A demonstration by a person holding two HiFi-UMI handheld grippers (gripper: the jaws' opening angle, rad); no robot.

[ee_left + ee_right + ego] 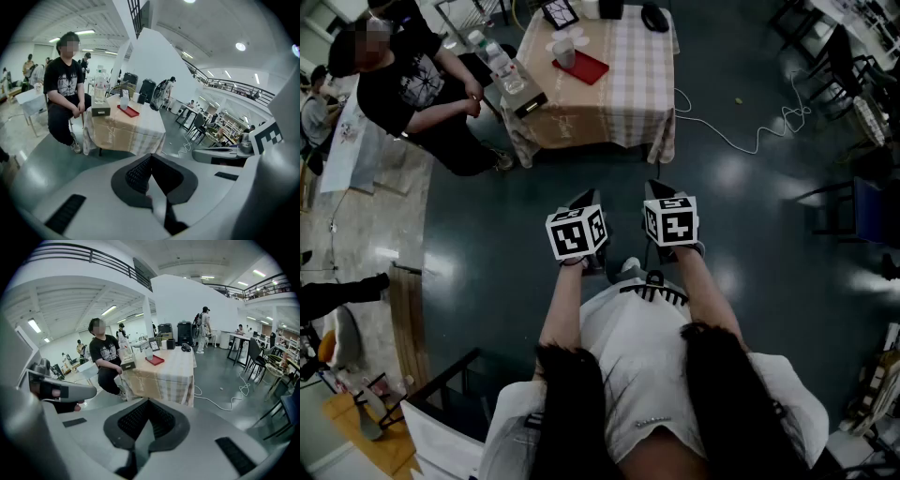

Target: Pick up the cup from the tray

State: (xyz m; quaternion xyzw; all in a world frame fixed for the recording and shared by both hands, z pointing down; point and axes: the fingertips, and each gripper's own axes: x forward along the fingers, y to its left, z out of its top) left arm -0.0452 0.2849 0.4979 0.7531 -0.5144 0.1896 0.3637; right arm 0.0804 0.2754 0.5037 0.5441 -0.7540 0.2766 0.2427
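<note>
Overhead, the head view alone shows both tools side by side at centre frame: the left gripper [586, 200] and the right gripper [657, 188] are held over dark floor [487, 234], well apart from the table [619, 89] at the top. Each gripper's own view shows its jaws pressed together with nothing between them. The cup [564, 52] stands on the red tray [586, 67] near the table's far left part, and both gripper views show it upright. Beside the tray, toward the left edge, sit a box [525, 101] and bottles [495, 58], with a seated person [408, 84] just left of them. A white cable [741, 136] snakes across the floor right of the table.
</note>
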